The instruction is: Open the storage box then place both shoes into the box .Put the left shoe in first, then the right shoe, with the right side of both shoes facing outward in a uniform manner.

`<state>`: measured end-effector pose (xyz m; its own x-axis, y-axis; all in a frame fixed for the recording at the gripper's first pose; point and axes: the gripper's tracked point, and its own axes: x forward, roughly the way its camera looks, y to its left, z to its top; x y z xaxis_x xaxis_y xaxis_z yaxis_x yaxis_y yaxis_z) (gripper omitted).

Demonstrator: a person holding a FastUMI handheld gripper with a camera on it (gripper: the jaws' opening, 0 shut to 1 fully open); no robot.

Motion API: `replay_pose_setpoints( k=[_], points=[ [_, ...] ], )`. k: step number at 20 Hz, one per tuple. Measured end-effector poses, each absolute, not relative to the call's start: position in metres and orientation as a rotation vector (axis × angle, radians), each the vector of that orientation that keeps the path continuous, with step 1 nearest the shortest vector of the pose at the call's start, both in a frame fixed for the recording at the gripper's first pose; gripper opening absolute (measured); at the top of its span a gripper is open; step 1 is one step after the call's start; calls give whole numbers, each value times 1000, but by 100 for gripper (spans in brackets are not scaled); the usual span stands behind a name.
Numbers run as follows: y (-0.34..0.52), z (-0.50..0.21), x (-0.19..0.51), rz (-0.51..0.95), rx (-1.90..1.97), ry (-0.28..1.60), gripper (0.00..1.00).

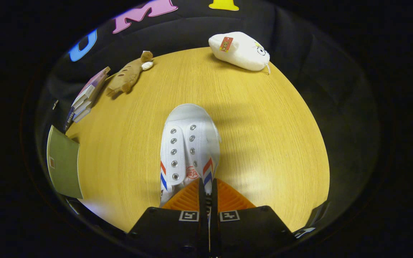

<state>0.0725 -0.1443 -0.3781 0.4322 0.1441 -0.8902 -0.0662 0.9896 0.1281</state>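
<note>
Shoe (188, 143) first, as we see it from the gripper view: 1 white canvas shoe with red and blue stripes lies on the wooden table (264, 143), toe pointing away from us. We see no lid or opening on anything here; left of the shoe, at the table's edge, sits a green flat-sided thing (63, 166) that we cannot identify.

The gripper (206, 195) has its 2 fingers drawn almost together, a thin gap between them, pinched on the shoe's right side wall at the heel end.

Beyond the shoe, a white plush toy (240, 51) lies at the table's far edge. Far left of the shoe we see a brown plush animal (127, 76) and a stack of books (86, 96). Right of the shoe the tabletop is bare out to its curved edge.
</note>
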Motion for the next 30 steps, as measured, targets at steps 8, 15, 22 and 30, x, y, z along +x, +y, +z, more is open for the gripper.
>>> replay_pose_setpoints(
  k=[8,15,22,30],
  points=[
    [-83,-322,46,162,175,1085,6],
    [28,-233,14,225,248,1014,6],
    [179,-156,-25,327,391,942,6],
    [322,-154,-68,471,385,1002,6]
  ],
)
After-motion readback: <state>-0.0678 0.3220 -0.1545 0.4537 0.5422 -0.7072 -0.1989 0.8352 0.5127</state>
